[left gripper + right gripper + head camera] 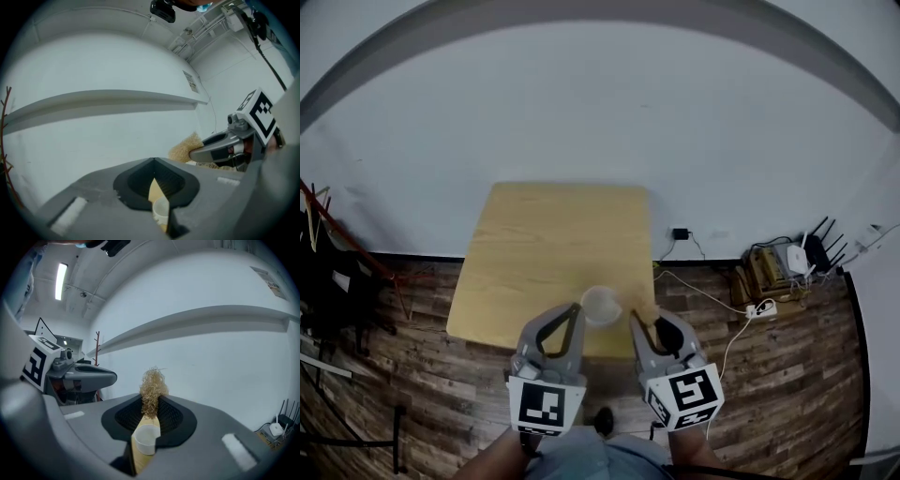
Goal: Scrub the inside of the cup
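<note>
A small white cup (601,305) stands on the light wooden table (553,234), close to its near edge. My left gripper (579,307) is shut with nothing between its jaws, its tips just left of the cup's rim. The right gripper (637,319) is shut on a tan fibrous scrubber (646,312), held just right of the cup. In the right gripper view the scrubber (152,387) sticks up past the jaw tips and the cup (146,439) shows below them. The left gripper view shows the cup (161,212) under its shut jaws and the scrubber (186,149) to the right.
A power strip, cables and a router (795,257) lie on the wooden floor to the right of the table. A dark rack (323,272) stands at the left. A white wall rises behind the table.
</note>
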